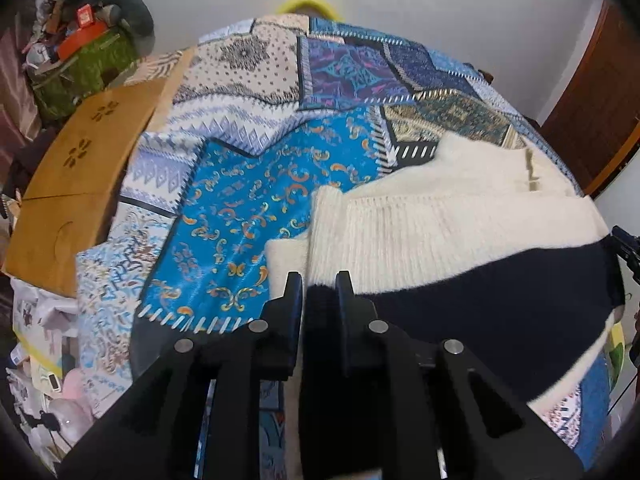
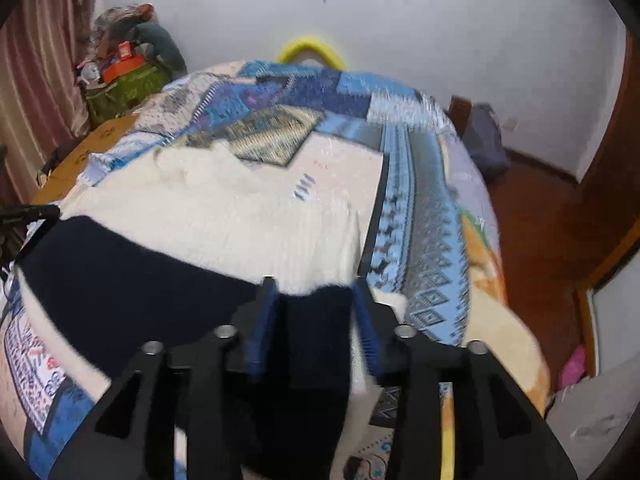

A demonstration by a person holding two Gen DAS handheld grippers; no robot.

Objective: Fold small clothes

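Sweaters: one, cream with a black band (image 1: 440, 220) (image 2: 208, 208)
Grippers: two, left (image 1: 319, 280) and right (image 2: 315, 286)
Patchwork bedspreads: one (image 1: 248, 200) (image 2: 424, 216)
Wooden boards: one (image 1: 76, 176)
Green bags: one (image 1: 92, 64) (image 2: 124, 88)
Yellow rings: one (image 1: 306, 2) (image 2: 310, 50)

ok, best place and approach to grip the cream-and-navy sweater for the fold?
Grip the sweater by its navy hem band, one corner per claw, coming from the near edge. That band lies flat and closest; left claw and right claw already straddle it.

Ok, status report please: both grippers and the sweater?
Left gripper shut on sweater dark band. Right gripper shut on same band. Nothing in the way.
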